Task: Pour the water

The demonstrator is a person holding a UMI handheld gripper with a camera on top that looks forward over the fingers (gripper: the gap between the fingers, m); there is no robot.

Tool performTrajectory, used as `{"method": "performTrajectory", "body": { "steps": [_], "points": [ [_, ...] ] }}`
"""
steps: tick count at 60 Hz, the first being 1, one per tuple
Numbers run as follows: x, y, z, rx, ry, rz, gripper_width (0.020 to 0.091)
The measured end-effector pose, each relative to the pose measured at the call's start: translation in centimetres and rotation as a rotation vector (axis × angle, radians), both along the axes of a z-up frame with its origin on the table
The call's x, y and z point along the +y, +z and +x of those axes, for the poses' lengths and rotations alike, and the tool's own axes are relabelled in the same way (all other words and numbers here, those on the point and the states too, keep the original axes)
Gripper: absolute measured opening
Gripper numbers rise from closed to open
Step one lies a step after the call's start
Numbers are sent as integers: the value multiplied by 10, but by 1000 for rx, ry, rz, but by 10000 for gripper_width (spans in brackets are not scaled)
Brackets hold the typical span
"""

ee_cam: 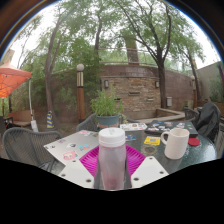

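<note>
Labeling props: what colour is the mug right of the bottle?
White mug; gripper view shows it best.

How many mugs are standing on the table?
1: the white mug stands on the table, beyond the claw and beside the bottle held between its pink pads. Others may be hidden.

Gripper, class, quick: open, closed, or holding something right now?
Gripper: shut on the bottle, a pink pad pressing each side.

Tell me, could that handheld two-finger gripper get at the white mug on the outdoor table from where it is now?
Probably not directly: the gripper already has a translucent bottle with a white cap standing between its fingers, filling the gap. The white mug sits beyond them, off to the side.
</note>
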State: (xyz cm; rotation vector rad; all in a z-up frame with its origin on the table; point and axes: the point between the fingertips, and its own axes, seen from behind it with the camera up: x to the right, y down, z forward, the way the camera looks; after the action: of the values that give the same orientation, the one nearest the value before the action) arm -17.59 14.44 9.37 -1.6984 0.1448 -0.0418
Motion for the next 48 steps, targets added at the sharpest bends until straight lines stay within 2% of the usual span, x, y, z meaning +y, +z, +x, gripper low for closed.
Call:
{"method": "performTrajectory", "body": {
  "steps": [6, 14, 22, 27, 29, 32, 34, 42, 45, 47, 48],
  "points": [
    [1, -1, -15, -50, 110, -27, 343],
    [7, -7, -13, 59, 159, -122, 287],
    [28, 34, -2, 294, 239, -111, 286],
    [38, 80, 17, 655, 234, -80, 286],
    [48, 86, 36, 827, 252, -58, 285],
    [51, 106, 56, 1070, 225, -35, 286],
    [56, 102, 81, 1202, 238, -12, 285],
    [56, 98, 142, 1704, 153, 32, 284],
    [58, 85, 155, 1906, 159, 68, 283],
    [57, 85, 162, 2046, 177, 93, 283],
    [47, 95, 169, 2131, 147, 95, 283]
  ]
}}
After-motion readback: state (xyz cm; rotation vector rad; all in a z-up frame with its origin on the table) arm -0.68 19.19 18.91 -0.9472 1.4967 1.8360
